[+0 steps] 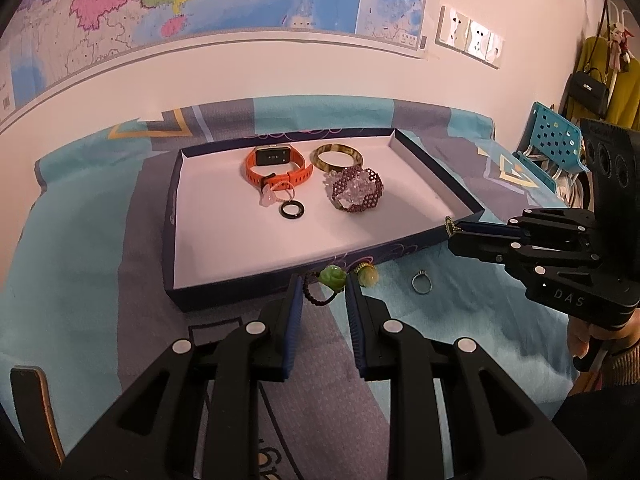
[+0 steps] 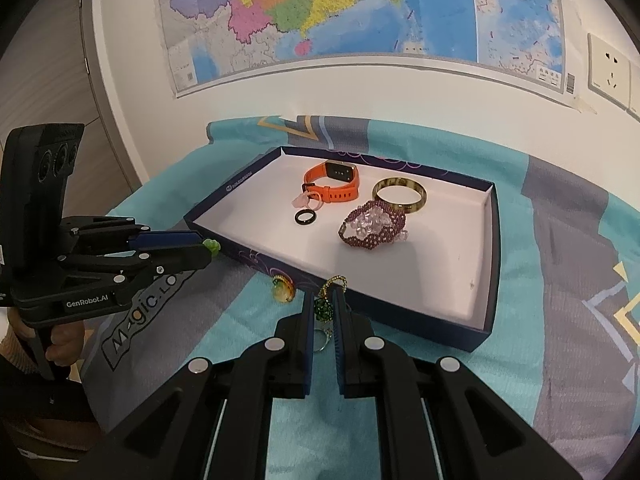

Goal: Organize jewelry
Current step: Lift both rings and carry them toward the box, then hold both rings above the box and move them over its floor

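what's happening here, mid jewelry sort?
A person works two tools over a bed. The left hand-held gripper is shut on a green bead bracelet; the right hand-held gripper is shut on a dark green beaded piece, both just outside the tray. The orange watch, bangle and black ring already lie inside.

From right wrist I see my right gripper (image 2: 323, 307) pinched on dark green beaded charm (image 2: 322, 305), gold chain loop (image 2: 334, 282) above it, small metal ring (image 2: 321, 340) dangling below. Shallow navy box (image 2: 494, 256) ahead on teal patterned cloth (image 2: 560, 320). Inside: orange smartwatch (image 2: 334, 186), amber bangle (image 2: 399, 196), maroon beaded bracelet (image 2: 374, 226), black ring (image 2: 305, 217), pink ring (image 2: 306, 200). Yellow pendant (image 2: 283, 290) lies on cloth just beside box front wall. Left gripper (image 2: 210, 246) at left, closed on green bead (image 2: 212, 245). Map (image 2: 360, 8) on wall.
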The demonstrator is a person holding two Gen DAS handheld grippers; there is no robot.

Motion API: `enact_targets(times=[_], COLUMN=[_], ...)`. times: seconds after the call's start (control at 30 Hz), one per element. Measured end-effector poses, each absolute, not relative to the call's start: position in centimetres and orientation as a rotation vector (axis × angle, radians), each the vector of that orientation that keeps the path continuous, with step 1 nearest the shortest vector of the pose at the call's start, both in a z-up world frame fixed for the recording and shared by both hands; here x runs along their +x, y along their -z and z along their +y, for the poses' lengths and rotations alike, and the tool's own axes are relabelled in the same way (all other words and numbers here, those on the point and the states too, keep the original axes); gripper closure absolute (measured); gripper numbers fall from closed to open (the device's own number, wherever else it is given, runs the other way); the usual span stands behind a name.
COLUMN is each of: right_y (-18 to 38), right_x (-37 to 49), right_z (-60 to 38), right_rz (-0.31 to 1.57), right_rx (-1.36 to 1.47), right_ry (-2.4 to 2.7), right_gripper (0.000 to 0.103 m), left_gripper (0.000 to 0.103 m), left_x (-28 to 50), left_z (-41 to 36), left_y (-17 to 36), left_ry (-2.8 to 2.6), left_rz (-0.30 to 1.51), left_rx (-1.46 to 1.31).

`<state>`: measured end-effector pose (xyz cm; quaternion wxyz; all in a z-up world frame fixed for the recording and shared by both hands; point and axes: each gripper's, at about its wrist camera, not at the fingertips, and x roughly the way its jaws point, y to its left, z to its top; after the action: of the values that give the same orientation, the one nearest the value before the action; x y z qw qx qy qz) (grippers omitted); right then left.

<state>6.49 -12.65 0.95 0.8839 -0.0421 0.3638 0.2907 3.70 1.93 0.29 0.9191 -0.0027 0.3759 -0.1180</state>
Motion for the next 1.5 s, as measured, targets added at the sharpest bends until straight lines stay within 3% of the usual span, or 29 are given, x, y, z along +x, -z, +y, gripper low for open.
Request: enact_targets(times=[1.5], right_y=[-0.7], right_x=[10.6], right_z=[-11.6], right_rz=[0.759], right_rx=[-0.076], right_ry=[-0.598], right_gripper=[0.095], left_gripper=[0.081], left_x=[7.9], left_z=[2.5], left_y=[-0.6], left_ry=[0.201], left_rz=[0.765], left_rx=[-0.004])
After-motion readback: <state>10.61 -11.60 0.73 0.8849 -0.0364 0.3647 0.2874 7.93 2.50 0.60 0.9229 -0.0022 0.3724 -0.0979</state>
